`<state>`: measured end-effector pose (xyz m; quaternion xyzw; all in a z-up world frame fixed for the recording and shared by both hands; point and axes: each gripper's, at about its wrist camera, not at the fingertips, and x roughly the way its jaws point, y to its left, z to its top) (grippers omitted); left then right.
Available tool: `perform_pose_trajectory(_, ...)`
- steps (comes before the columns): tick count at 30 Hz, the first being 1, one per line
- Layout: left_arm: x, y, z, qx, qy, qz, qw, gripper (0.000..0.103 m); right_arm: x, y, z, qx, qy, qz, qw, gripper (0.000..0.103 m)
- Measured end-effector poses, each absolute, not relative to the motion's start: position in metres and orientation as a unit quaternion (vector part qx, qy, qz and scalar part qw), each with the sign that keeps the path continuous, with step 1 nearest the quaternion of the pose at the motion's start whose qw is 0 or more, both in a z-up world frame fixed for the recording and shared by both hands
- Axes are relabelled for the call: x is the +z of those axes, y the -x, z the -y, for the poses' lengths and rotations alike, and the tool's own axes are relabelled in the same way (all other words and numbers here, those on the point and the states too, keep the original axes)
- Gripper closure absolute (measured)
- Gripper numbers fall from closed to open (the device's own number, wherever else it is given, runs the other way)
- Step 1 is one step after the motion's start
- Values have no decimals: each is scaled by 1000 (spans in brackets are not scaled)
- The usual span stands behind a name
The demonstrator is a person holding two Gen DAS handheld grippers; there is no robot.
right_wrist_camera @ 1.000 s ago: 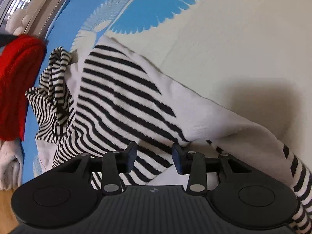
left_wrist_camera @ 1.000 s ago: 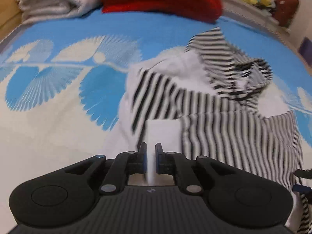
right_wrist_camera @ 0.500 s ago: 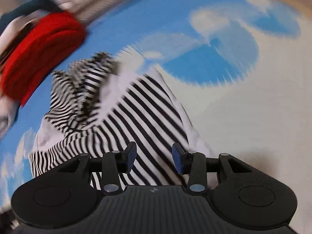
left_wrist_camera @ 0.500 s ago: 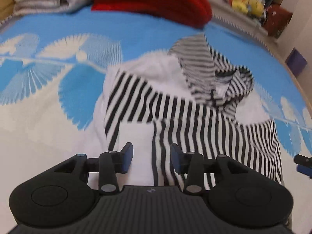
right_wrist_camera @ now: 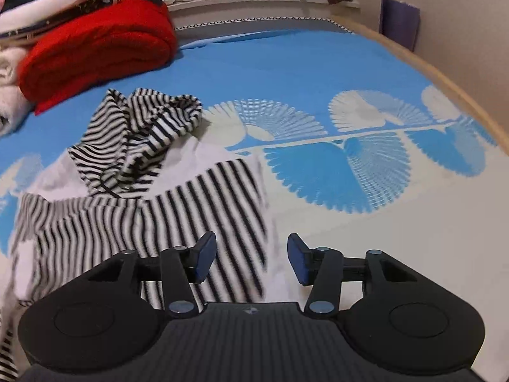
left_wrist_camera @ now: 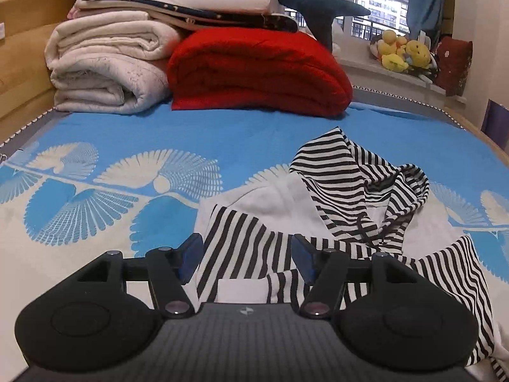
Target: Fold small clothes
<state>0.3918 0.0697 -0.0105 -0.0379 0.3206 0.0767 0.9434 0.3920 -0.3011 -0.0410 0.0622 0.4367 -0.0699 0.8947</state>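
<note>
A small black-and-white striped hooded top point(left_wrist_camera: 318, 219) lies on the blue and white bedspread point(left_wrist_camera: 127, 159), sleeves folded in over the body and hood point(left_wrist_camera: 366, 175) crumpled at the far end. My left gripper point(left_wrist_camera: 245, 258) is open and empty, hovering over the top's near left part. In the right wrist view the top point(right_wrist_camera: 143, 197) lies left of centre with its hood point(right_wrist_camera: 143, 127) behind. My right gripper point(right_wrist_camera: 251, 261) is open and empty above the top's right edge.
A folded red blanket point(left_wrist_camera: 254, 73) and rolled white blankets point(left_wrist_camera: 105, 63) are stacked at the head of the bed. A windowsill with yellow plush toys point(left_wrist_camera: 404, 54) lies beyond. The wooden bed edge point(right_wrist_camera: 445, 89) curves along the right.
My left gripper let go of the white cuff and opened. Both grippers drew back and tilted up, so the far end of the bed now shows. The top lies flatter.
</note>
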Motion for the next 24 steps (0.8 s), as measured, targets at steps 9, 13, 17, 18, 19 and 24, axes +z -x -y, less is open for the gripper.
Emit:
perform_pose_trajectory(9, -2, -393, -59, 85, 49, -307, 947, 48, -40, -377, 315, -58, -40, -447, 892, 51)
perform_pose_trajectory(13, -1, -393, -49, 90, 39, -306, 947, 69, -38, -376, 323, -61, -48, -451, 889, 51)
perform_pose_trajectory(17, 4, -394, -44, 97, 43, -306, 946, 81, -38, -375, 328, -61, -45, -457, 886, 51)
perform_pose_trajectory(18, 7, -394, -44, 97, 42, -302, 947, 82, -38, -375, 329, -60, -48, -458, 885, 51)
perform_pose_trajectory(19, 12, -392, -44, 97, 40, -296, 950, 83, -37, -375, 330, -59, -50, -459, 885, 51)
perform_pose_trajectory(24, 45, -384, -51, 93, 58, -273, 956, 83, -30, -373, 330, -52, -41, -449, 891, 51)
